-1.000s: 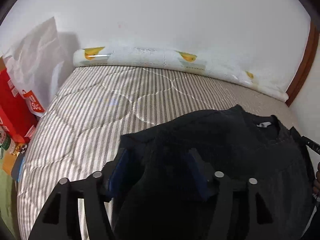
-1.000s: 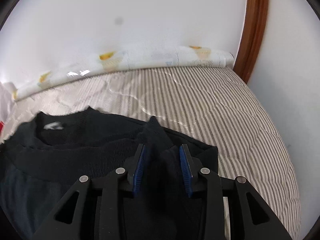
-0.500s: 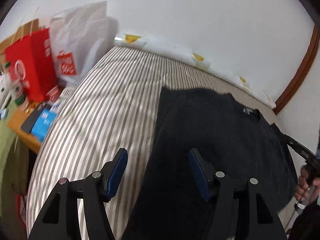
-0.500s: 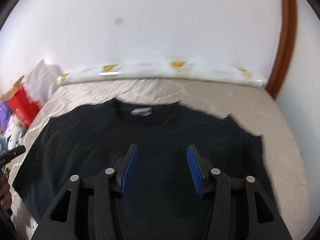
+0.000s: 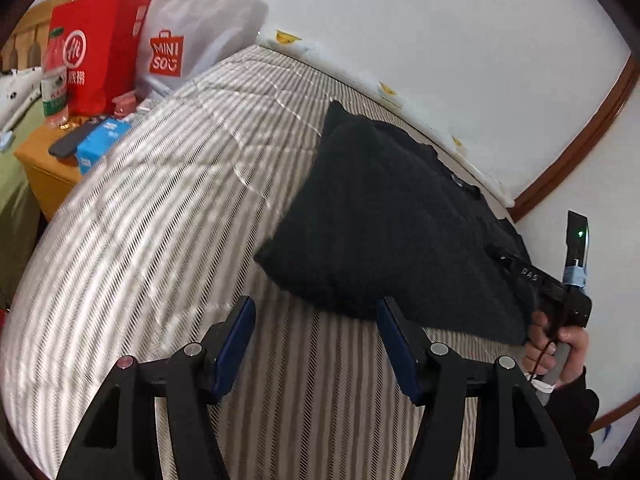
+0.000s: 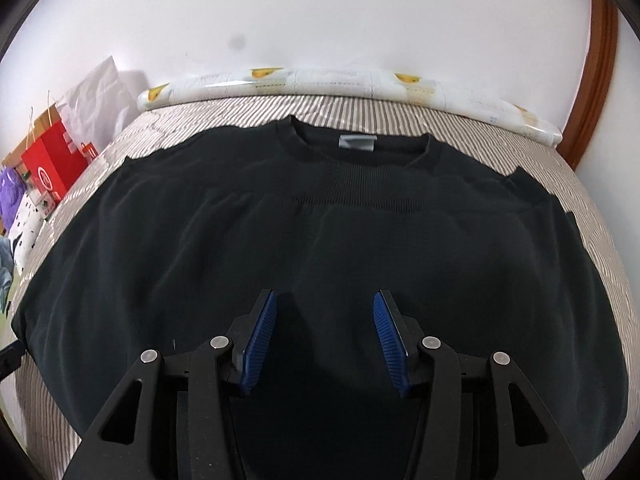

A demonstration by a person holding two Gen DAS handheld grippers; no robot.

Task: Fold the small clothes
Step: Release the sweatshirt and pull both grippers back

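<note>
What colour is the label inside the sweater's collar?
The label is light grey on the black sweater; the right wrist view shows it best.

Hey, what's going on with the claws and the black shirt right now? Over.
Left gripper open, empty. Right gripper open, empty. Black shirt lying flat on striped bed. Nothing blocking it.

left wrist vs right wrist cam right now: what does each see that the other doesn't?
Left wrist only: the hand holding the right gripper, a white MINISO plastic bag, a blue packet on an orange stand.

Right wrist only: the grey neck label and round collar of the black knit sweater, laid flat.

Both: the sweater, the striped quilted mattress, a red paper bag, and open blue-padded jaws holding nothing.
</note>
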